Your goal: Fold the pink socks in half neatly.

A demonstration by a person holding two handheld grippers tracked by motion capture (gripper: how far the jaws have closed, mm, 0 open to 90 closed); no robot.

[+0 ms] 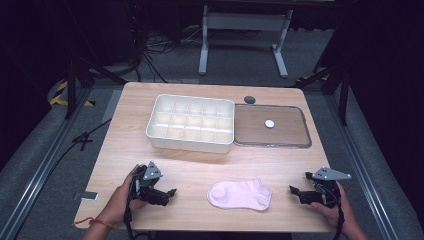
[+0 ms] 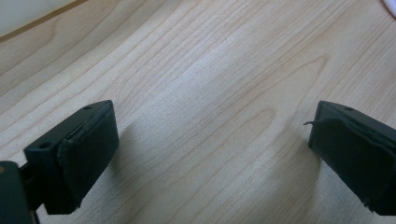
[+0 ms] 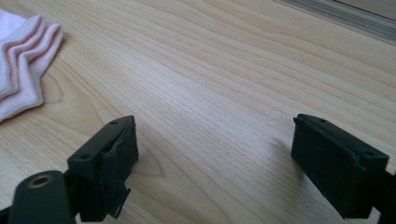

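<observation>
No writing can be read anywhere. The pale pink ankle sock (image 1: 240,194) lies flat on the light wooden desk (image 1: 200,165), between the left gripper (image 1: 167,194) and right gripper (image 1: 296,192), both with fingers wide apart and holding nothing. Grey floor and dark surroundings lie beyond.

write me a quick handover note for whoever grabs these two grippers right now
Left gripper: open, holding nothing, low over the table left of the pink socks.
Right gripper: open, holding nothing, right of the socks, apart from them.
The socks lie stacked flat at the near edge, between the two grippers.
The white divided box sits farther back, its compartments apparently empty, with its clear lid off and lying beside it.
Done: lid off. Left: nothing gripped yet; the socks probably go into the box.
</observation>
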